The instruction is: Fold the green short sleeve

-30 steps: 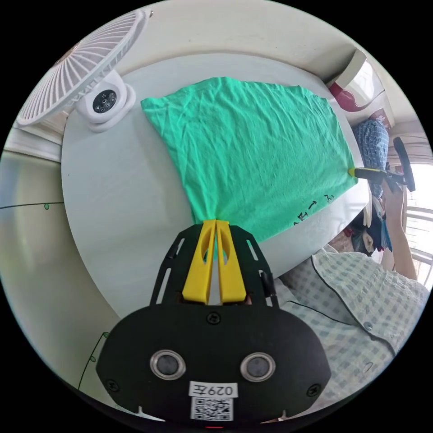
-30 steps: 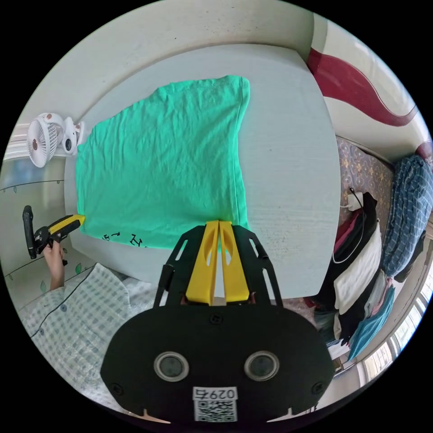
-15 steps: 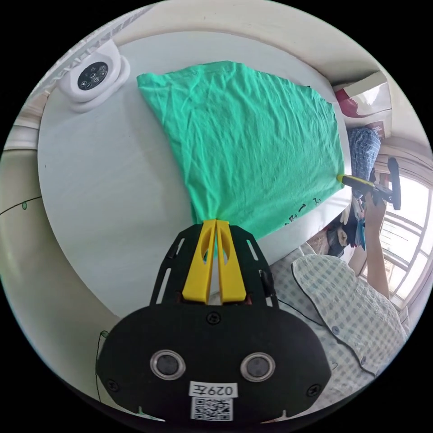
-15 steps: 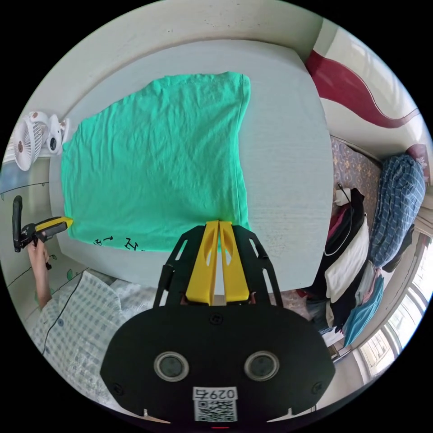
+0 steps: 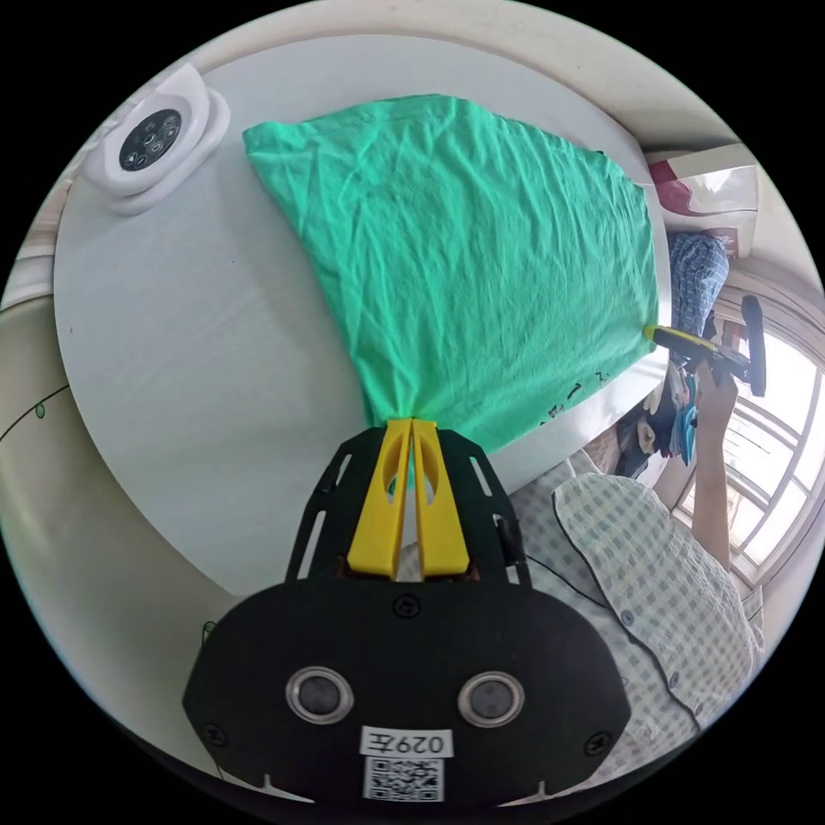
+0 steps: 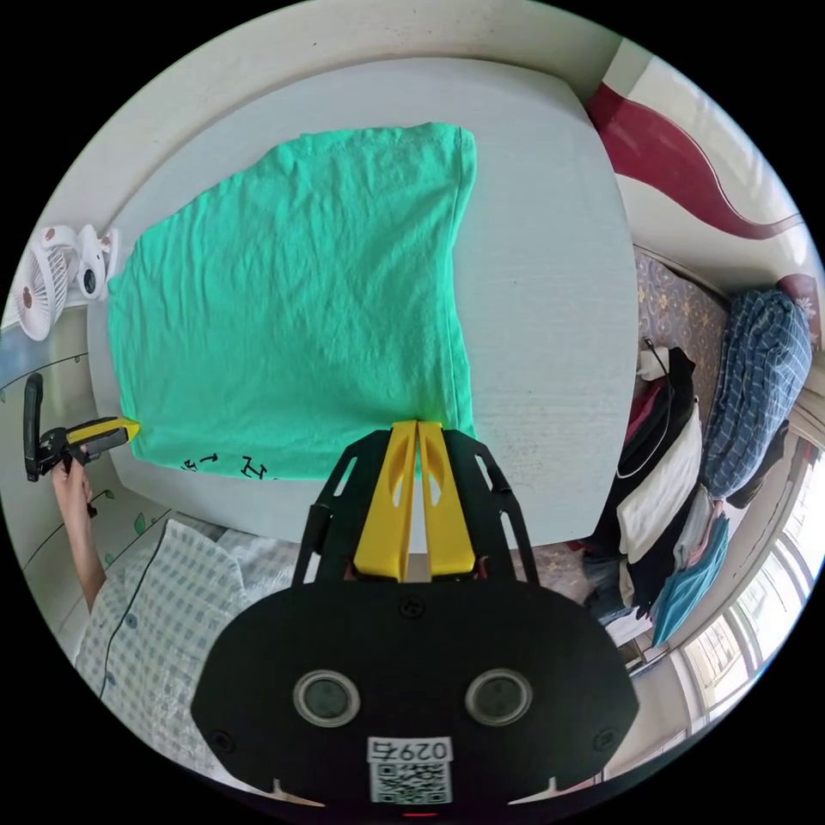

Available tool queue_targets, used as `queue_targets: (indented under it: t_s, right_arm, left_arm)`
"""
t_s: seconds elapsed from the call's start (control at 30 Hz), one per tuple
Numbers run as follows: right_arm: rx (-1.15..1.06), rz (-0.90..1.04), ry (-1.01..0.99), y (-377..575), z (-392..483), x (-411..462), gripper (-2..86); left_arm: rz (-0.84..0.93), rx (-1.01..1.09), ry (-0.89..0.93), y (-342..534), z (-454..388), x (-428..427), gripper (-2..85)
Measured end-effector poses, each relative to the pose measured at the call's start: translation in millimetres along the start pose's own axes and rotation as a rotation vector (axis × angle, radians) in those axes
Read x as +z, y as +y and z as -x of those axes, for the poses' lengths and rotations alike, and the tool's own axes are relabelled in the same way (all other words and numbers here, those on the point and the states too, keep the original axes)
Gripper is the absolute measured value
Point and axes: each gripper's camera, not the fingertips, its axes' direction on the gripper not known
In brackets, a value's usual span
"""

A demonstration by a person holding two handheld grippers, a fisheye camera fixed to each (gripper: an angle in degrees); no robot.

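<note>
Along the table's [image 6: 550,284] near edge, the green shirt [image 6: 301,309] is being stretched flatter than a second ago, both near corners being pinched by the closed left gripper [image 5: 412,423] and right gripper [image 6: 418,424]; folding is likely being prepared.

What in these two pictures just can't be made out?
- Black marks on the green shirt, right gripper view: too small to read.
- Fan, same view: its stand is hidden by the table edge.
- Clothes pile, same view: tangled, items can't be told apart.
- Shirt's sleeves, both views: folded out of sight.
</note>
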Motion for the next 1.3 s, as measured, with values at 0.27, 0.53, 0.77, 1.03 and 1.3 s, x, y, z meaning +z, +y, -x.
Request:
queue_targets:
  t_s: [0.27, 0.53, 0.77, 1.03, 1.3]
  right_arm:
    - [-0.006, 0.007, -0.051, 14, 13, 13, -0.5]
    - [0.003, 0.004, -0.081, 34, 32, 24, -0.5]
    - [-0.014, 0.004, -0.057, 55, 59, 33, -0.5]
    - [-0.130, -0.108, -0.155, 112, 86, 21, -0.5]
    - [-0.656, -0.170, -0.182, 167, 261, 23, -0.3]
  left_arm:
    - [0.005, 0.011, -0.070, 14, 1, 13, -1.0]
    - [0.002, 0.008, -0.104, 37, 13, 26, -1.0]
    - [0.006, 0.012, -0.115, 63, 34, 37, -1.0]
    - [-0.187, -0.012, 0.084, 150, 91, 30, -1.0]
    - [-0.363, -0.182, 0.360, 251, 176, 69, -1.0]
